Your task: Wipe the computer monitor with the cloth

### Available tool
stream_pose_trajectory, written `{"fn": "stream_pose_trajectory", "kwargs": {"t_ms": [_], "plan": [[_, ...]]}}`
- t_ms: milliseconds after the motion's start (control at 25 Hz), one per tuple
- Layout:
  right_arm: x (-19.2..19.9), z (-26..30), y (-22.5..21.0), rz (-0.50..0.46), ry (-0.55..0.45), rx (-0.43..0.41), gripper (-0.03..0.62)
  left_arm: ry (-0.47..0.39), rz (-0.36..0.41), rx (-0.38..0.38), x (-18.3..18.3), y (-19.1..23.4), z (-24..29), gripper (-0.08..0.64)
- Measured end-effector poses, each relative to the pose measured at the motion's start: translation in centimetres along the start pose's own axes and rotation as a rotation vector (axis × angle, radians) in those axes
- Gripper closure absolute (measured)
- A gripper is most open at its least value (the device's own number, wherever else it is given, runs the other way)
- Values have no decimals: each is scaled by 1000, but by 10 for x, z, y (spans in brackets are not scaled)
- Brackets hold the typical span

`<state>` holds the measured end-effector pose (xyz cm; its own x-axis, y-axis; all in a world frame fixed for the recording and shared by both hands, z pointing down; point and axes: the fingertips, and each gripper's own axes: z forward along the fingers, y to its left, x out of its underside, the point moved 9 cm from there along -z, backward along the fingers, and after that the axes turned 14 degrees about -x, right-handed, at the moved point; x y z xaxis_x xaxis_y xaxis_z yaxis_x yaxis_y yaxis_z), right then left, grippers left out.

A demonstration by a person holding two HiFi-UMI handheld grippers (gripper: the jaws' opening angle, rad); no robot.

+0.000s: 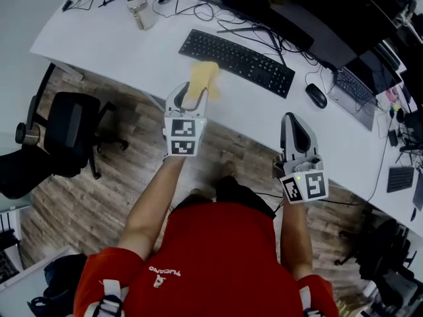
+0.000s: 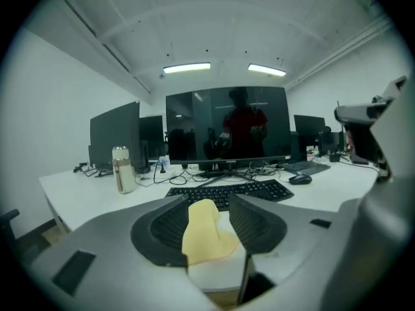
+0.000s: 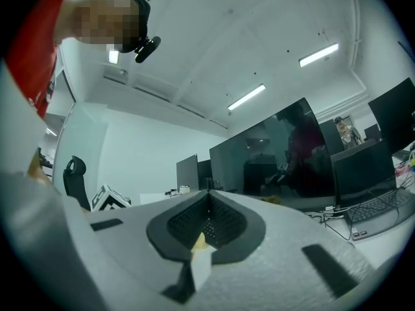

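A yellow cloth lies crumpled on the white desk, just in front of the keyboard. My left gripper reaches over the desk's near edge, and its jaws stand open on either side of the cloth. In the left gripper view the cloth leans toward the left jaw, with a gap at the right one. The dark computer monitor stands behind the keyboard and reflects a person in red. My right gripper hovers at the desk's near edge, shut, with nothing in it. Its own view shows the monitor from the side.
A black keyboard lies in front of the monitor, with a mouse and a laptop to its right. A metal bottle stands at the far left among cables. A black office chair stands on the floor to the left.
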<state>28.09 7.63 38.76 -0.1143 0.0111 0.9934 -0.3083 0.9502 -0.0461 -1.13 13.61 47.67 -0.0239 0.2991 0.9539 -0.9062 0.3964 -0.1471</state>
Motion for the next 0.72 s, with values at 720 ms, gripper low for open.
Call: {"fn": "stream_pose_trajectory", "kwargs": {"t_ms": [720], "plan": [[17,30,-87,36,21,-99,588,393,139,-100,46,-27,109,370]]}}
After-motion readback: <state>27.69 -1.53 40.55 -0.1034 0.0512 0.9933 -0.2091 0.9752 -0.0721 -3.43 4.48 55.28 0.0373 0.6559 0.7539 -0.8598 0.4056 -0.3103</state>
